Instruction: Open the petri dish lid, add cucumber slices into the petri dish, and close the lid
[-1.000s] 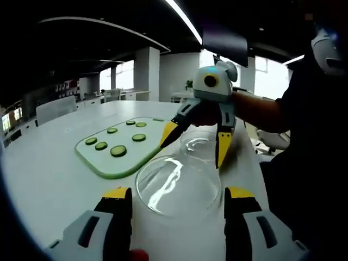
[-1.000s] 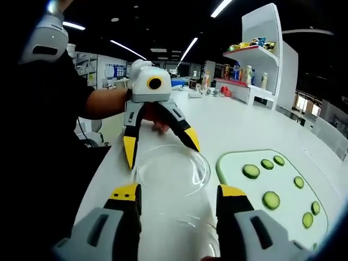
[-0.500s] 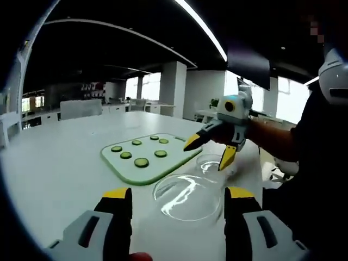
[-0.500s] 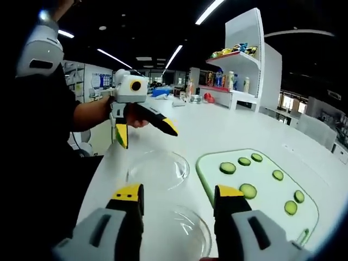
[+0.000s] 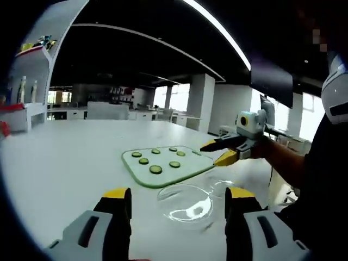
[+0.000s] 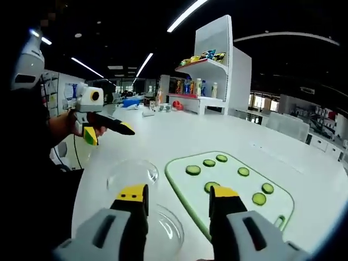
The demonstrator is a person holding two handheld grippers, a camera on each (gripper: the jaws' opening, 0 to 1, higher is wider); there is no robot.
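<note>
lid (image 5: pixel 187 202) off beside dish (image 5: pixel 227 187); slices (image 6: pixel 193 170) waited on board (image 6: pixel 187 191).
both grippers (image 5: pixel 172 198) (image 6: pixel 175 196) apart, empty; next, probably pinching one slice.

Large open-plan office or showroom-type hall, dim dark ceiling with long strip lights (image 6: pixel 185 12). Broad white table (image 6: pixel 163 136) with a rounded edge carries the work. White display shelf unit (image 6: pixel 220 65) beyond the table's far edge, stocked with bottles and packaged goods (image 6: pixel 193 86). Square white columns (image 5: pixel 202 103), bright windows (image 5: pixel 176 92) along the far wall, rows of white desks and chairs (image 5: pixel 109 111) behind. A dark hanging screen (image 5: pixel 272 76) near the windows.
</note>
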